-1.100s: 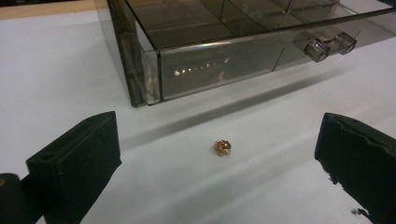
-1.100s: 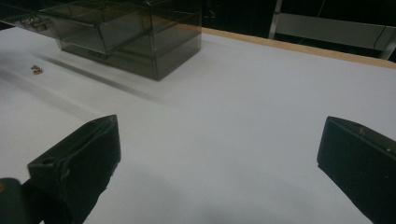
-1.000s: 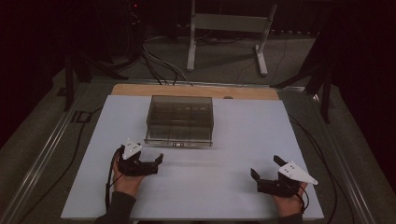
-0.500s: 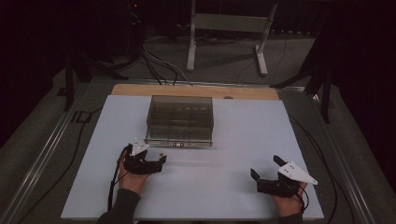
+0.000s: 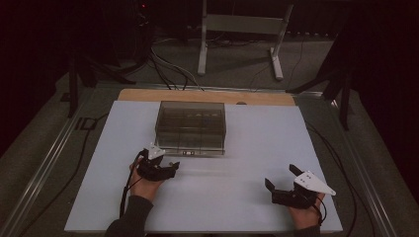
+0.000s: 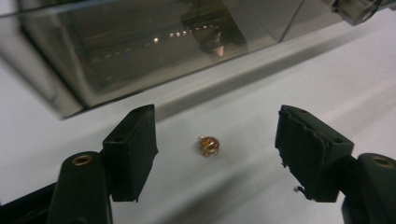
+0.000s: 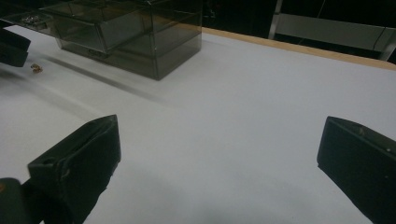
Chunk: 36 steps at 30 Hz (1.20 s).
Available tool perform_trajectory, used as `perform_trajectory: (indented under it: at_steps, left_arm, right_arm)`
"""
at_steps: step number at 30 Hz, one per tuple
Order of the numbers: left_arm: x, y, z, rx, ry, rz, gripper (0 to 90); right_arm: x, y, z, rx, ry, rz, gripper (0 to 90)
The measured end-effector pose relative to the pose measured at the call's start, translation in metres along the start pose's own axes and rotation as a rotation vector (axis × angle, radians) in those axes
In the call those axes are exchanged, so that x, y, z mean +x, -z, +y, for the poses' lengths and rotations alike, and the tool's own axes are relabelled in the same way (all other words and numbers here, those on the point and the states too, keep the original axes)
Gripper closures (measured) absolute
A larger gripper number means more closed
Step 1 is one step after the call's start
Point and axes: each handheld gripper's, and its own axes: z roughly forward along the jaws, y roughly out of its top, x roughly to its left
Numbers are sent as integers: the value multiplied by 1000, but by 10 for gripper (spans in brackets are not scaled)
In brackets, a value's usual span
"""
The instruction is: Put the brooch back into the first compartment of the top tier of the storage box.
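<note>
Gold piece: a small gold-coloured piece (image 6: 208,145) lies on the white desk (image 5: 247,148), just in front of the smoky clear box (image 5: 191,127); roundish, so no long axis or pointing direction can be told.
Left gripper: the left gripper (image 6: 215,156) sits low over the desk with a jaw on each side of the gold piece; the jaws have just been closing, gaps remain on both sides, nothing pressed yet.
Left hand: the left hand (image 5: 143,185) comes in from the bottom edge, gripper (image 5: 170,167) aimed right and a little forward, near the box's front left corner.
Right gripper: the right gripper (image 5: 279,177) rests on the desk well to the right, jaws wide, nothing between them.
Right hand: the right hand (image 5: 304,213) lies low at the near edge.
Views: the left gripper view gives the piece up close between the jaws; the right gripper view (image 7: 219,154) catches it as a tiny speck (image 7: 36,68) far left beside the box (image 7: 135,37).
</note>
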Motion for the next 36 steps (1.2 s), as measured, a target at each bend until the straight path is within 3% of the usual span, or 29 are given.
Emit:
perform_trajectory:
  at_steps: [4,8,12,18,29,36]
  left_arm:
    - [-1,-5,1,22,12,10,350]
    - [3,-6,3,26,40,27,456]
    - [6,-6,3,33,53,9,567]
    - [5,-10,4,66,27,-13,660]
    - [0,-14,3,110,-11,9,799]
    - [0,-14,4,115,-16,6,805]
  right_arm:
    - [0,0,0,-1,-1,0,2]
    - [-1,1,0,-1,-1,-1,2]
    - [0,0,0,2,1,0,2]
    - [0,0,0,3,1,-2,2]
    - [-1,0,0,4,-1,-1,2]
    - [0,0,0,4,0,0,2]
